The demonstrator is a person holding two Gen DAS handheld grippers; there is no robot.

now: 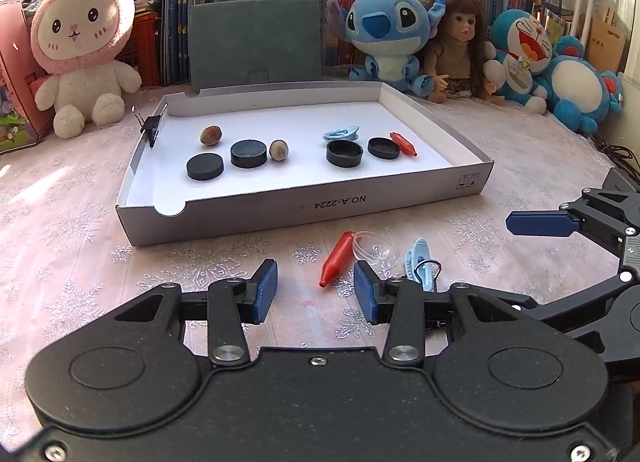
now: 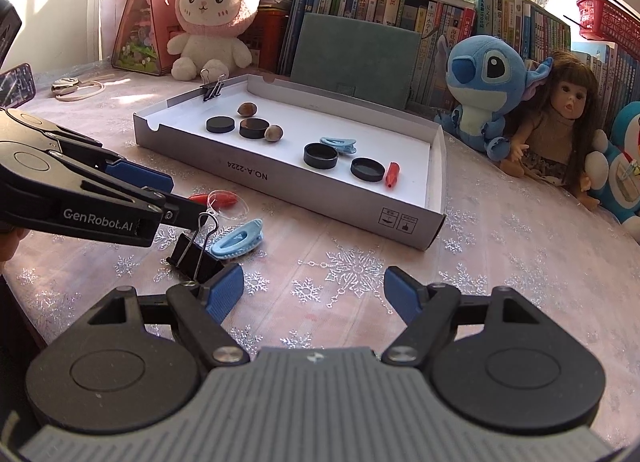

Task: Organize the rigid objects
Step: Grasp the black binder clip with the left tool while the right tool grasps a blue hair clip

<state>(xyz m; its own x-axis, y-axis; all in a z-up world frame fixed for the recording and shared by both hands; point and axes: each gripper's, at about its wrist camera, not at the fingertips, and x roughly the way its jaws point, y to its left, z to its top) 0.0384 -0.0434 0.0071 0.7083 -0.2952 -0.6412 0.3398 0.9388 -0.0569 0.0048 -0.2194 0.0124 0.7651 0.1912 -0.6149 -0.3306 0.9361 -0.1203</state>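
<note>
At twelve o'clock of the left gripper (image 1: 315, 291), parted and empty, the red cone (image 1: 336, 259) lies outside the box (image 1: 304, 204); next, straddle and pinch it. Right gripper (image 2: 314, 294) gapes empty.

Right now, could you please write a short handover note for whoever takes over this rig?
Left gripper: open, empty, low over the tablecloth beside the loose red cone.
Right gripper: open wide, empty.
Done: box tray holds two nuts, four black caps, a blue clip, a red cone and a binder clip on its rim.
Left: the loose red cone, clear dish, blue hair clip and black binder clip, all on the table in front of the tray.
</note>
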